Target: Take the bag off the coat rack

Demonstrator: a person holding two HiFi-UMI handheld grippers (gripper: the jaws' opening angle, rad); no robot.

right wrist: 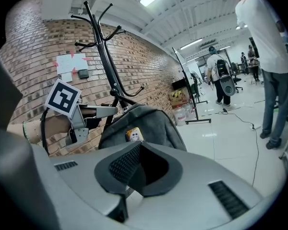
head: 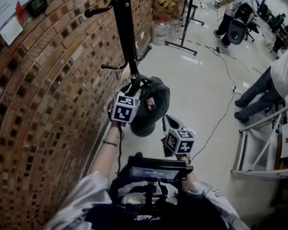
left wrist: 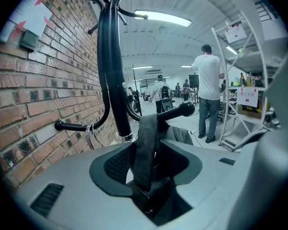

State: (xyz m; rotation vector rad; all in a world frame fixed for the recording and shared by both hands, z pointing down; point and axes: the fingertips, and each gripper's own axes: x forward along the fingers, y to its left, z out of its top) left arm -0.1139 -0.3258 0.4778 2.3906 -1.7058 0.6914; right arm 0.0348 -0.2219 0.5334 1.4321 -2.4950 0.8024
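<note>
A dark grey backpack (head: 153,104) hangs low on the black coat rack (head: 126,28) against the brick wall. Its top strap (left wrist: 146,147) is looped over a ball-ended hook (left wrist: 186,109). That strap runs down between the jaws of my left gripper (left wrist: 151,171), which stand wide and open around it. In the head view the left gripper (head: 133,89) is right at the pole, above the bag. My right gripper (head: 166,131) is below and right of the bag, shut on a shoulder strap (head: 164,123). In the right gripper view, the bag (right wrist: 144,126) sits just beyond the right gripper (right wrist: 134,171).
The brick wall (head: 43,95) runs close along the left. A white metal frame (head: 259,147) stands at the right, with a person's legs (head: 254,95) beside it. A cable (head: 221,114) trails over the floor. A black stand (head: 185,28) and water bottles (head: 161,31) are farther back.
</note>
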